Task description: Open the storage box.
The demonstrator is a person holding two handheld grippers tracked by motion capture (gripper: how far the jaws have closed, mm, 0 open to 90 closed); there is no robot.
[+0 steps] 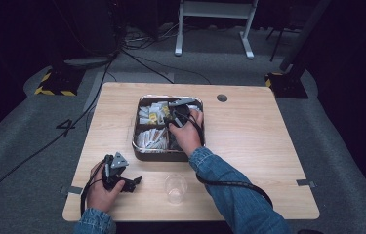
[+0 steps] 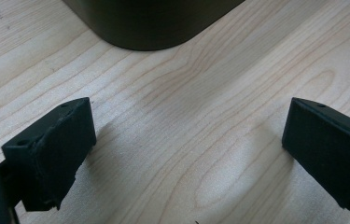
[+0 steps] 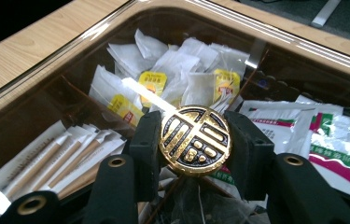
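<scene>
Where right tool (image 3: pixel 194 140) grips: gold knob (image 3: pixel 195 140).

Wooden table (image 1: pixel 249 126), compartment tray (image 1: pixel 139 155), clear cup (image 1: pixel 176 188)

A round black-and-gold knob (image 3: pixel 195 140) with a raised emblem was clamped between the right gripper's (image 3: pixel 195 144) jaws, over a glass-lidded tray (image 1: pixel 141 155) of tea bags (image 3: pixel 172 70) and sachets (image 3: pixel 303 121).

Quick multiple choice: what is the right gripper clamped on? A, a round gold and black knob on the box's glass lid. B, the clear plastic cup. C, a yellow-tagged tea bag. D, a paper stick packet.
A: in the right gripper view the right gripper is shut on the gold and black knob, with the tea bags under the glass lid.
</scene>
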